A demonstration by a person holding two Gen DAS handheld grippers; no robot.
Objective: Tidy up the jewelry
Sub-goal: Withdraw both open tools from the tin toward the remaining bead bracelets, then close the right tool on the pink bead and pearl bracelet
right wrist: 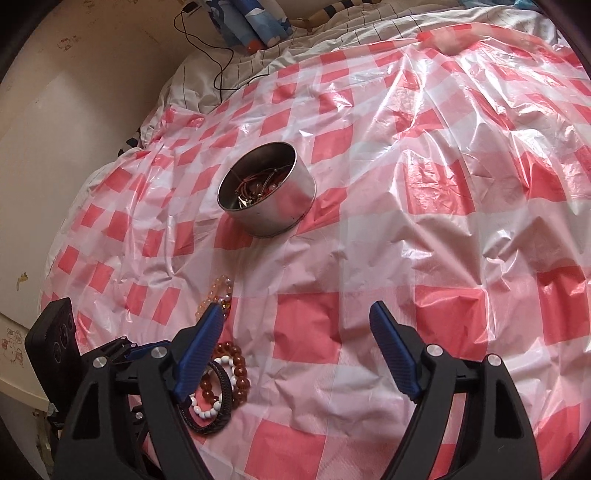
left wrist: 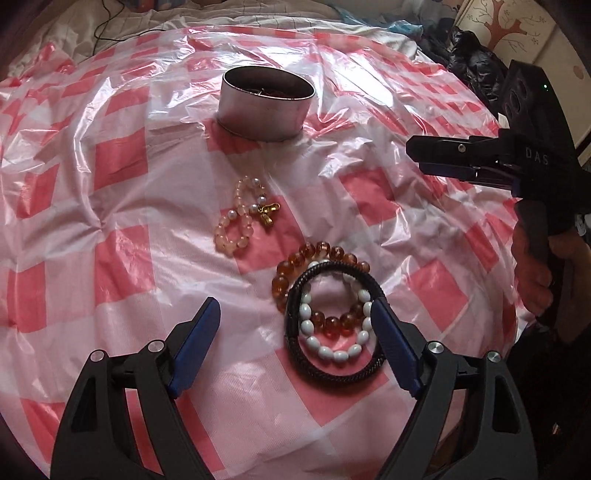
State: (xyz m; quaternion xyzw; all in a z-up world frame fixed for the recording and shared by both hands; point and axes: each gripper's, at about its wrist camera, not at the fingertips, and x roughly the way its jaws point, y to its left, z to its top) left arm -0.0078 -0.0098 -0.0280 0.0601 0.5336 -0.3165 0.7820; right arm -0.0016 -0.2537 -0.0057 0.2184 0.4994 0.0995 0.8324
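A round metal tin (left wrist: 265,107) stands on the red-and-white checked plastic sheet; the right wrist view shows jewelry inside the tin (right wrist: 266,192). A pale pink bead bracelet (left wrist: 240,218) with a gold charm lies in front of it. Nearer lies a pile: an amber bead bracelet (left wrist: 295,269), a white bead bracelet (left wrist: 332,350) and a black braided band (left wrist: 295,339). The pile also shows in the right wrist view (right wrist: 221,391). My left gripper (left wrist: 293,314) is open and empty just before the pile, its right finger beside it. My right gripper (right wrist: 297,314) is open and empty, right of the pile.
The checked plastic sheet (left wrist: 110,221) covers a bed with rumpled white bedding (right wrist: 332,33) behind. A black cable (right wrist: 218,62) runs over the bedding. A wall (right wrist: 74,110) lies left in the right wrist view. Dark clothing (left wrist: 469,59) is piled at the far right.
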